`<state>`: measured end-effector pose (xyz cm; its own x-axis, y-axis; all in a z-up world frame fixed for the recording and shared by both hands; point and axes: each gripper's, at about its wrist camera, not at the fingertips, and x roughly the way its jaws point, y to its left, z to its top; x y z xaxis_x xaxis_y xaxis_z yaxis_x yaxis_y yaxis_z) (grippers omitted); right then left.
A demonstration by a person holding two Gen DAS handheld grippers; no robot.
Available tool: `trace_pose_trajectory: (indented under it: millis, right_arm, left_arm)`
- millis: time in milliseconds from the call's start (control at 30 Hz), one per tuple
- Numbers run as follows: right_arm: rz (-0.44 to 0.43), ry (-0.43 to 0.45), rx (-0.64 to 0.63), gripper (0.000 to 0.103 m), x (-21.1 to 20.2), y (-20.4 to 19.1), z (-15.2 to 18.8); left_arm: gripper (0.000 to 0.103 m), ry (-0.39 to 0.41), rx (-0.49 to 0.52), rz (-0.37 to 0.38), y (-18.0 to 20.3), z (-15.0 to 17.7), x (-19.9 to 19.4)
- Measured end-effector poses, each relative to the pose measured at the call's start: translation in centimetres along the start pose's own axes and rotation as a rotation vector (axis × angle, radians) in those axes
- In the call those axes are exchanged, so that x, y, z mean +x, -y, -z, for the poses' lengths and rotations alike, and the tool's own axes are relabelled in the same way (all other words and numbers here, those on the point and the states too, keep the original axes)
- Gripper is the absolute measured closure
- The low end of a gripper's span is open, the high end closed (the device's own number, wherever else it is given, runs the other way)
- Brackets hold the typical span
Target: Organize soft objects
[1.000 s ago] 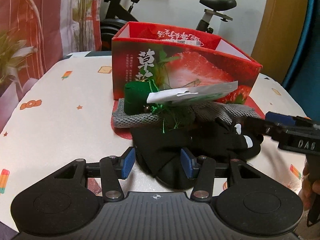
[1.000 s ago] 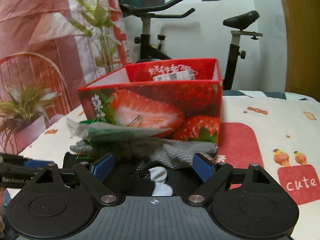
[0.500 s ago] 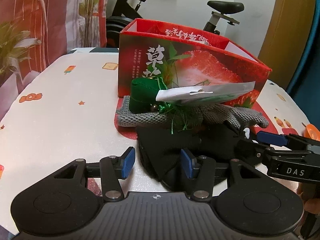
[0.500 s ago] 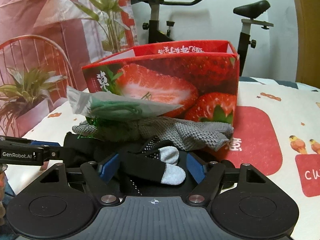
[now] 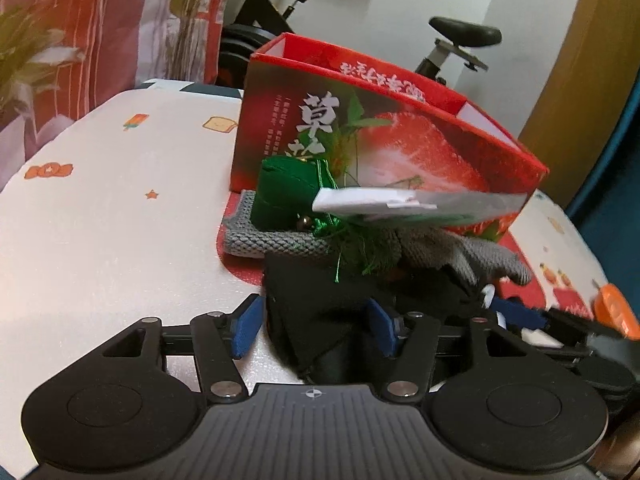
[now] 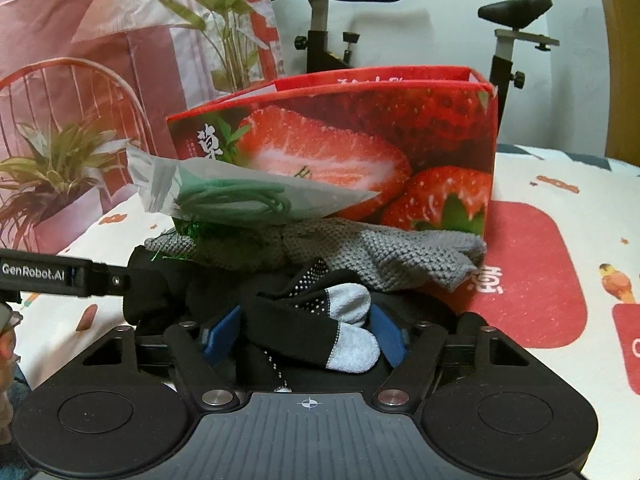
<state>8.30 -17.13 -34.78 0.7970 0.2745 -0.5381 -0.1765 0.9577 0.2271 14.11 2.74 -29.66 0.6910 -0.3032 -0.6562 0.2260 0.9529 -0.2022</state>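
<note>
1. Red cardboard strawberry box (image 5: 400,152), open at the top, stands on the patterned tablecloth (image 5: 120,208); all places below are given relative to this box.
2. Against the near wall of the box lies a heap of soft things. A grey knitted glove (image 6: 384,252) rests at the foot of the wall.
3. On the grey glove, toward the box's left end in the left wrist view, sits a green fabric pouch (image 5: 284,196) with green tassel threads (image 5: 352,248) hanging from it.
4. A clear plastic packet (image 6: 240,196) holding green cord leans over the pouch and touches the box wall.
5. Nearest the cameras, farther from the box than the grey glove, lies a black glove with grey fingertips (image 6: 320,320), partly under the grey glove's edge.
6. Left gripper (image 5: 314,326): its jaws have just been opening and stand about half apart. The black glove's cuff end lies between the blue pads (image 5: 245,326); the right pad touches the fabric, the left stands clear of it.
7. Right gripper (image 6: 304,334): its jaws have just been closing around the black glove's finger end. The grey fingertips lie between the pads (image 6: 388,334); whether both pads press on the cloth cannot be told.
8. An exercise bike (image 6: 400,28) stands behind the box.
</note>
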Motion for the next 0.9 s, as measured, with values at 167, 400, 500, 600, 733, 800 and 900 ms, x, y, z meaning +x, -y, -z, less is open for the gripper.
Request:
trace_pose_trajectory:
  millis: [167,400,500,600,733,800,900]
  right_arm:
    - [0.003,-0.012,-0.045,0.046,0.5,-0.7,0.2]
    - [-0.006,-0.013,-0.036,0.047,0.4,-0.4,0.3]
    - [-0.004,-0.016,-0.037,0.047,0.4,-0.5,0.3]
    - [-0.002,-0.017,-0.043,0.047,0.4,-0.6,0.3]
    - [-0.006,-0.02,-0.039,0.047,0.4,-0.5,0.3]
    - [-0.009,-0.021,-0.035,0.047,0.4,-0.4,0.3]
    - [-0.012,-0.024,-0.025,0.048,0.3,-0.3,0.3]
  left_arm:
    - [0.036,0.02,-0.07,0.024,-0.3,-0.5,0.2]
    - [0.036,0.022,-0.114,0.016,-0.8,-0.6,1.1]
    - [0.036,0.02,-0.114,0.024,-0.9,-0.5,1.0]
    - [0.037,0.018,-0.105,0.023,-0.9,-0.3,1.0]
    - [0.045,0.007,-0.14,0.047,-1.3,-0.2,1.0]
    - [0.049,0.005,-0.156,0.059,-1.6,-0.1,1.0]
    - [0.056,0.008,-0.157,0.07,-1.7,0.0,0.9]
